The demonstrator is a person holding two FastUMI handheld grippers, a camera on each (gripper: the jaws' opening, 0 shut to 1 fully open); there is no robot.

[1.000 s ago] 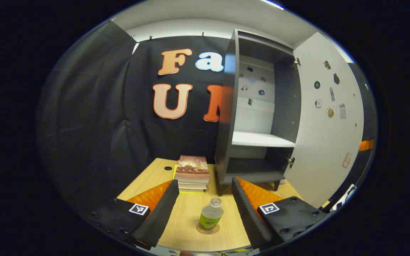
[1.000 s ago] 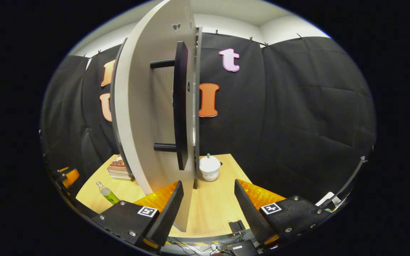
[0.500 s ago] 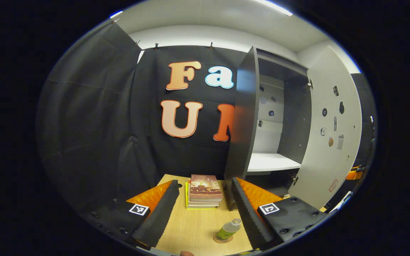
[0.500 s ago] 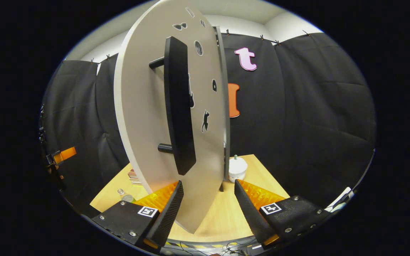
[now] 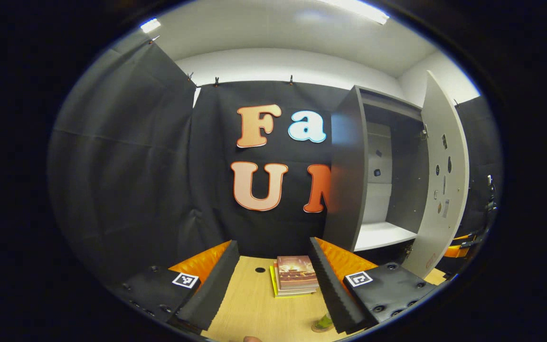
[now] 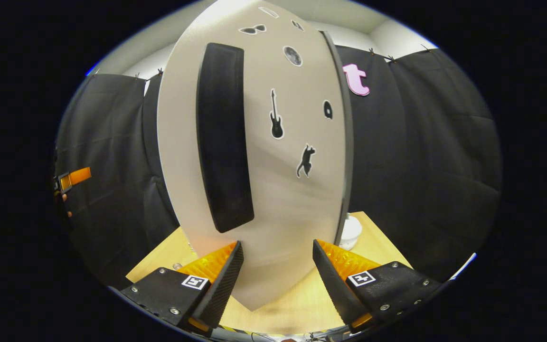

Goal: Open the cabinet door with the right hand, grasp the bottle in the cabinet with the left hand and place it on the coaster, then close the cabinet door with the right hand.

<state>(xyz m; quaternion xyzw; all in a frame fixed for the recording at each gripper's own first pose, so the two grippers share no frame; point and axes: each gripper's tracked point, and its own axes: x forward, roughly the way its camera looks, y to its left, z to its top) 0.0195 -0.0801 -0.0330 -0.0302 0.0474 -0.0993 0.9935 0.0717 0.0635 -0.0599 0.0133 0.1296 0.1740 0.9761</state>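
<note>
We had the left gripper (image 5: 273, 280) raised over the bench (image 5: 254, 308), its fingers (image 5: 212, 285) spread wide apart with nothing between them but bare wood. Ahead of the fingertips lay a stack of books (image 5: 295, 274), close to the right finger, and beyond that finger stood the cabinet (image 5: 349, 190), its inside and a white shelf (image 5: 382, 233) in plain sight. The cabinet door (image 5: 442, 190) hung ajar, out past the right finger. And the bottle? We caught only a green sliver of it (image 5: 325, 323) low down, tucked against the inner edge of the right finger, standing on the coaster (image 5: 315, 328), whose rim peeked out beneath it. Neither finger touched it.

Over on the other side, the right gripper (image 6: 277, 280) faced the outer face of the cabinet door (image 6: 278, 190), and its fingers (image 6: 221, 285) were also spread apart, gripping nothing. The long black handle (image 6: 223, 137) rose above the left finger; whether that fingertip touched the door, we could not tell. Stickers dotted the panel above the gap, a guitar (image 6: 276, 116) and a cat (image 6: 306, 160) among them. A white jar (image 6: 350, 232) sat just past the door's far edge, above the right finger. Far off to the left we glimpsed the left gripper's orange (image 6: 78, 176), with a hand behind it.
</note>
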